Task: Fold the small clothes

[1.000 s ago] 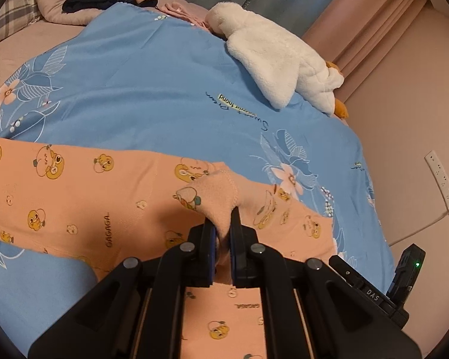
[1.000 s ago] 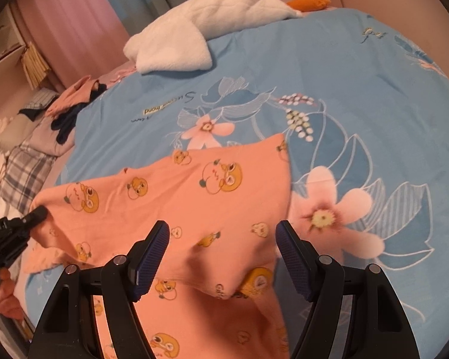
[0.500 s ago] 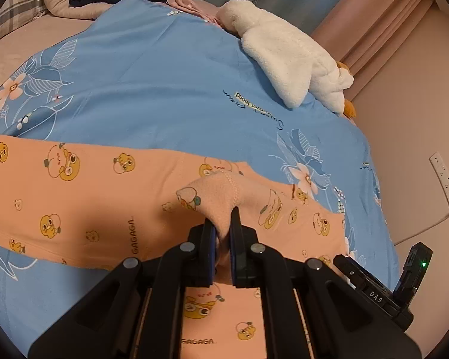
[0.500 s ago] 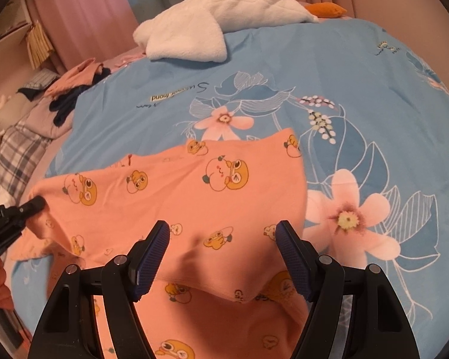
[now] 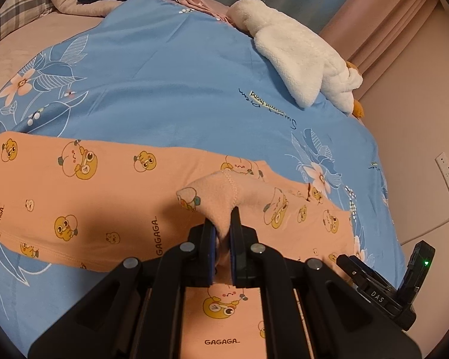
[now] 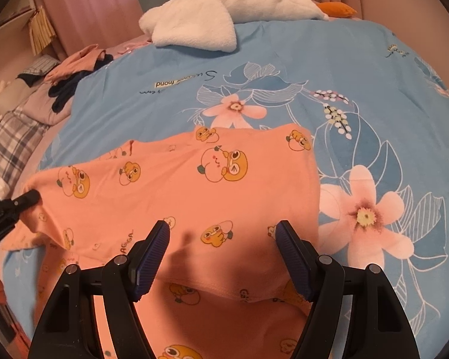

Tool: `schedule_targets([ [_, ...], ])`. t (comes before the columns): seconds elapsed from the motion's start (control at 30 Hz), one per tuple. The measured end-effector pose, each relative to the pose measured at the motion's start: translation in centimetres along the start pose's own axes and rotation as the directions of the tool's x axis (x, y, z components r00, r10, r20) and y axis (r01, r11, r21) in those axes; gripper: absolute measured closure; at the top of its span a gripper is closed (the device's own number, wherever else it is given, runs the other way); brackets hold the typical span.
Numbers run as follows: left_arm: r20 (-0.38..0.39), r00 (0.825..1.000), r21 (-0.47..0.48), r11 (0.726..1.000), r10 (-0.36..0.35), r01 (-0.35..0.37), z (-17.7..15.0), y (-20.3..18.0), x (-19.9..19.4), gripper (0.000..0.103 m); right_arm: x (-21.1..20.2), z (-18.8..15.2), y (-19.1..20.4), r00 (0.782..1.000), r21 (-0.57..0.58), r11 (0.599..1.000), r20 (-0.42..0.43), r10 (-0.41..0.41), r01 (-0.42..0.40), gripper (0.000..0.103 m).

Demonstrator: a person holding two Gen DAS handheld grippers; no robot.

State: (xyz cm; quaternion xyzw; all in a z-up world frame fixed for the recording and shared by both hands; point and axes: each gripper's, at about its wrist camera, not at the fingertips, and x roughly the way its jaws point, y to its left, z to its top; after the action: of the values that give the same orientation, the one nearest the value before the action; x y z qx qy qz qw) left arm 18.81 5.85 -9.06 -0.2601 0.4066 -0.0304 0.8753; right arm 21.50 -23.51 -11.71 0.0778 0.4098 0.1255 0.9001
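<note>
The left claw (image 5: 221,233) pinches a fold of the orange garment (image 5: 98,197), whose long axis runs left-right; the right claw (image 6: 223,257) hangs open above it.

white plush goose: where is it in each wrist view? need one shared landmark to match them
Left wrist: white plush goose lies at upper right, on the far edge of the blue floral bedspread.
Right wrist: the goose lies at top centre, orange beak pointing right.
Shared landmark: the cursive lettering with a pale label printed on the bedspread just in front of the goose, also seen in the right wrist view.
</note>
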Motion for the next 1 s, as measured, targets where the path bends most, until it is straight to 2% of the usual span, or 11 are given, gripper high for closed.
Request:
schedule_targets([
  [1.0, -0.075, 0.996, -0.049, 0.997, 0.048, -0.051, -0.6, 3.0, 2.2, 0.096, 0.8, -0.7, 0.4, 0.999, -0.024, 1.0, -0.032, -0.012, 0.011, 0.029],
])
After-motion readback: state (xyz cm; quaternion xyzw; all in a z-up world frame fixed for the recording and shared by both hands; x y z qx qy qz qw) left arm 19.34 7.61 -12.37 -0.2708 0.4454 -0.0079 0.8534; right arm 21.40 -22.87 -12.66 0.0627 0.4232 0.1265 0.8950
